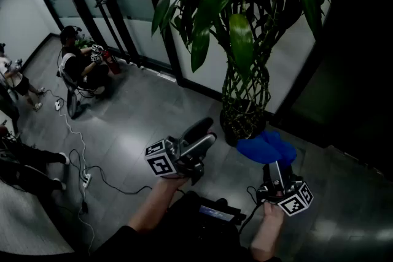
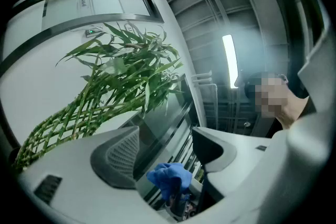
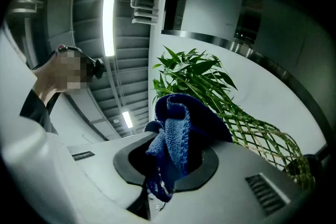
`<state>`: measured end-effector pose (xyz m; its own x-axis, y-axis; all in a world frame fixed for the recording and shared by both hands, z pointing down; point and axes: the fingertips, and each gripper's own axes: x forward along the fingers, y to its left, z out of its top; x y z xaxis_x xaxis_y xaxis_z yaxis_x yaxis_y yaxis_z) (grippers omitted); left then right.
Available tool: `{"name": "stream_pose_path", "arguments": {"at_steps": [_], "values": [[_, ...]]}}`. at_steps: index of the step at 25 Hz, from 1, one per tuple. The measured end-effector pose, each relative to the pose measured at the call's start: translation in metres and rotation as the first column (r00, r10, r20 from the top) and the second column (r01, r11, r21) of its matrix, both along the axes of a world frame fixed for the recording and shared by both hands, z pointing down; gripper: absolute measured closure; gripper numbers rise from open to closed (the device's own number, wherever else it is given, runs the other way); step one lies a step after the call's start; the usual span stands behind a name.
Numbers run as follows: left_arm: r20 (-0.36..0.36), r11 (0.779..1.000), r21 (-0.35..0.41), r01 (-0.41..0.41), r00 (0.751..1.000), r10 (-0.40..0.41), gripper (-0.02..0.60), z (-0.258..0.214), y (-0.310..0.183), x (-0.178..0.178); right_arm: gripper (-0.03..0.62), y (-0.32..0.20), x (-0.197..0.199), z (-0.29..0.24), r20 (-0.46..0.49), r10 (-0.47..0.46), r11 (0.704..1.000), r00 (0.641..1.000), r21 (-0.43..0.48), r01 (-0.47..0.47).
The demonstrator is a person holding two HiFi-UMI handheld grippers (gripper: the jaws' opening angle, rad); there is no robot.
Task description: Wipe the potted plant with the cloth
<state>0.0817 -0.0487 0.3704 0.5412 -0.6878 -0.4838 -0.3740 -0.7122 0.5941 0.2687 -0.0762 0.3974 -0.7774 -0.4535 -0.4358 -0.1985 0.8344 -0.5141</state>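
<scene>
1. Tall potted plant: glossy, strap-shaped green leaves above thin stems woven into an open lattice column. No leaf has the cloth on it, so by my reading the wiping is all ahead of you. Whether any leaf is already clean cannot be told.
2. Dark round pot: it stands on the smooth grey floor at the foot of the lattice, close before a frosted glass wall. Its material is too dark to make out.
3. Left gripper: pale hard shell with ribbed dark pads, tilted upward. Its jaws stand wide with nothing between them, and it hangs near the pot without touching it. It is free to steady a leaf.
4. Right gripper: same build, also tilted upward. Your jaws are clamped on the cloth, which bunches up out of them.
5. Blue knitted cloth: soft, loosely folded, with a nubbly weave. It sits just beside the pot, low under the foliage. You have to lift it to the leaves to begin.
</scene>
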Motion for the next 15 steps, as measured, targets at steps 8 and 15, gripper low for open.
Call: {"name": "stream_pose_path", "arguments": {"at_steps": [8, 15], "values": [[0.008, 0.991, 0.136, 0.015, 1.0, -0.016, 0.222, -0.059, -0.071, -0.004, 0.516, -0.035, -0.025, -0.086, -0.083, 0.092, 0.961, 0.992, 0.268, -0.067], [-0.015, 0.968, 0.239, -0.081, 0.996, 0.087, 0.195, -0.096, -0.124, -0.011, 0.516, -0.068, -0.082, -0.207, -0.067, 0.232, 0.83, 0.97, 0.534, -0.162]]}}
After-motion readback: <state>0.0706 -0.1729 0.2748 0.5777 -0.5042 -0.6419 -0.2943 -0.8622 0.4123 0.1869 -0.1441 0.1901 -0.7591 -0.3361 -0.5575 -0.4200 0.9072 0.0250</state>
